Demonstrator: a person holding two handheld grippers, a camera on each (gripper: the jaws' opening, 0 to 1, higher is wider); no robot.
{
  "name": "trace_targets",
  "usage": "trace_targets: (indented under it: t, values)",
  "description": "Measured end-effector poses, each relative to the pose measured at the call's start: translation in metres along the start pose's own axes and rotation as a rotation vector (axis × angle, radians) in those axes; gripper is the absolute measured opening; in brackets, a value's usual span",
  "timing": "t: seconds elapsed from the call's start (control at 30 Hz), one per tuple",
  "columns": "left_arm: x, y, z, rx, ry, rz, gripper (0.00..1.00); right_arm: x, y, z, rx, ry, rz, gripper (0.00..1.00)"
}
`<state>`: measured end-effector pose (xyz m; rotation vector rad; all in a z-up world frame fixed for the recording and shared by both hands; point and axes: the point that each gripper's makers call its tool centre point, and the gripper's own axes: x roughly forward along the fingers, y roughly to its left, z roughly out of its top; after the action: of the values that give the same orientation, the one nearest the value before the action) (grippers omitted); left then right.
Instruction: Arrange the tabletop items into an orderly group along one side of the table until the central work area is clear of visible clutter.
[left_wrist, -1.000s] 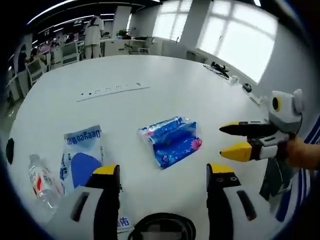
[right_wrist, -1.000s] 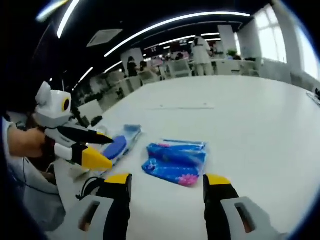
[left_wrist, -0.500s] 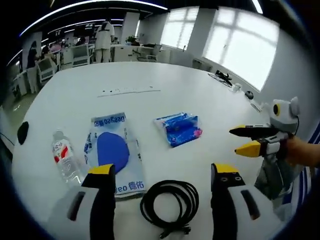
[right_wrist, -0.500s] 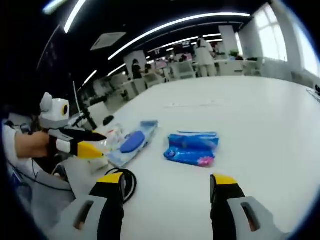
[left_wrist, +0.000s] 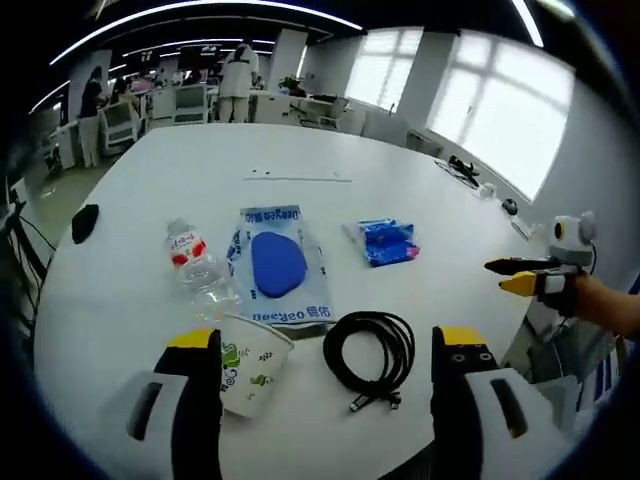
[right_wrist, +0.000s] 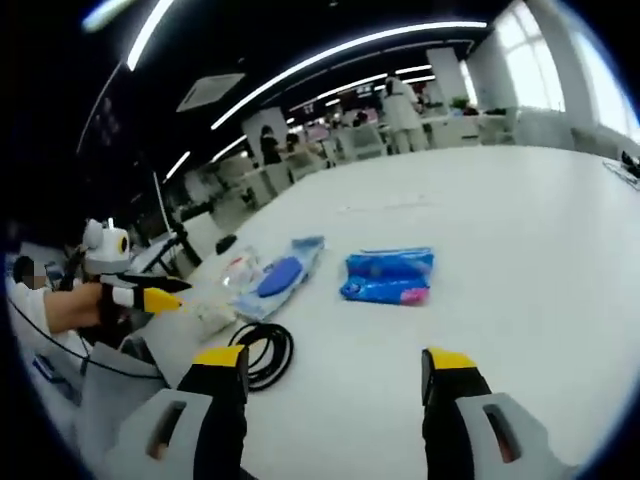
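Fingers on the left gripper (left_wrist: 325, 380) and right gripper (right_wrist: 335, 395) gape wide, empty; glossy coiled cable (left_wrist: 372, 352), paper cup (left_wrist: 246, 364), probably crinkly blue packet (left_wrist: 387, 240) nearby.

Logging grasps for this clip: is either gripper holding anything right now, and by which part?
Nothing is held. The left gripper and the right gripper are both open above the table, with nothing between their jaws.
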<state>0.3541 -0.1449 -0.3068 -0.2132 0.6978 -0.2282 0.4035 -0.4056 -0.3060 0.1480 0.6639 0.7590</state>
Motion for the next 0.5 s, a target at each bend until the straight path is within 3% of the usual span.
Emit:
trace_targets:
  t: [0.2,0.3,0.5]
  values:
    - [-0.019,0.017,-0.008,-0.072,-0.034,0.038,0.88,-0.004,0.008,0.003,0.066,-0.018,0.020,0.69]
    - [-0.029,0.021,-0.006,-0.109,-0.078,0.046,0.88,-0.004,0.009,0.004,0.089,-0.030,0.014,0.68]
    - [-0.035,0.033,-0.005,-0.094,-0.083,0.065,0.86,0.001,0.010,0.008,0.103,-0.027,0.011,0.67]
